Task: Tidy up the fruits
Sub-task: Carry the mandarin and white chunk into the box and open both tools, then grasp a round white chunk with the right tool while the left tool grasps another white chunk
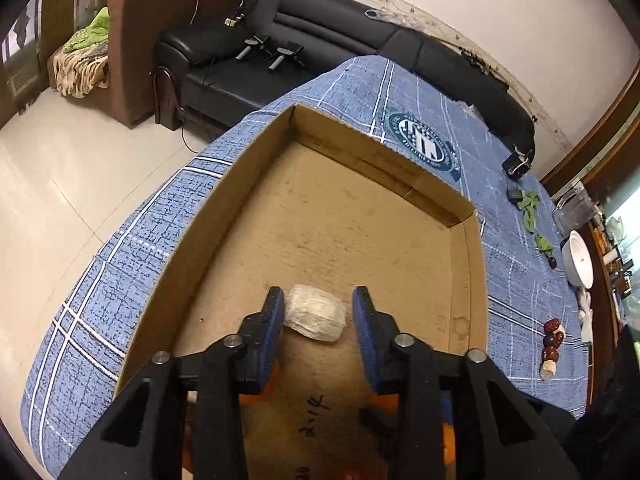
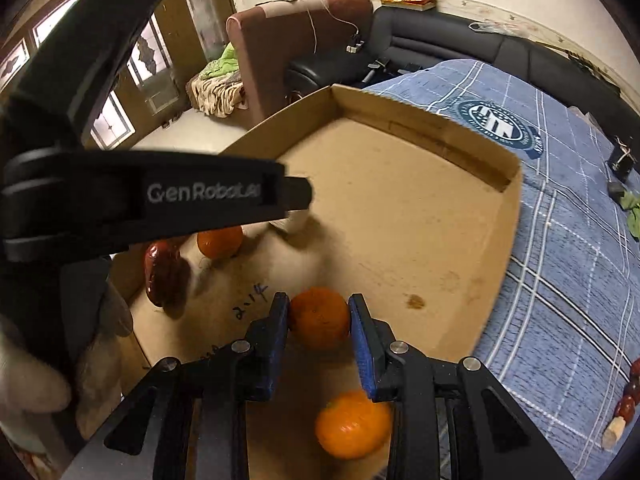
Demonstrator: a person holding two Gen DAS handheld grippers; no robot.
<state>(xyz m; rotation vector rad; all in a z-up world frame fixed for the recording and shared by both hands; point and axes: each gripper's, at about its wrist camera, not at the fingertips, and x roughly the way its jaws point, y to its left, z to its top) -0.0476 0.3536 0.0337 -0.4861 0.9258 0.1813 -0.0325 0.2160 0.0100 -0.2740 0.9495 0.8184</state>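
While my right gripper [image 2: 319, 316] clamped an orange [image 2: 319, 317] across its middle, the left gripper [image 1: 319, 308] stood released around a wrapped fruit [image 1: 315, 317]. I judged both soft, bruisable, inclined to roll.

A blue plaid tablecloth [image 1: 120, 272] with a round green emblem [image 1: 426, 144] covers the table. Near its far right edge lie a crumpled green cloth [image 1: 530, 208] and a white bowl [image 1: 578, 258]. Beyond stand a black leather sofa [image 1: 320, 36] and a brown armchair [image 1: 156, 40] on pale floor tiles.
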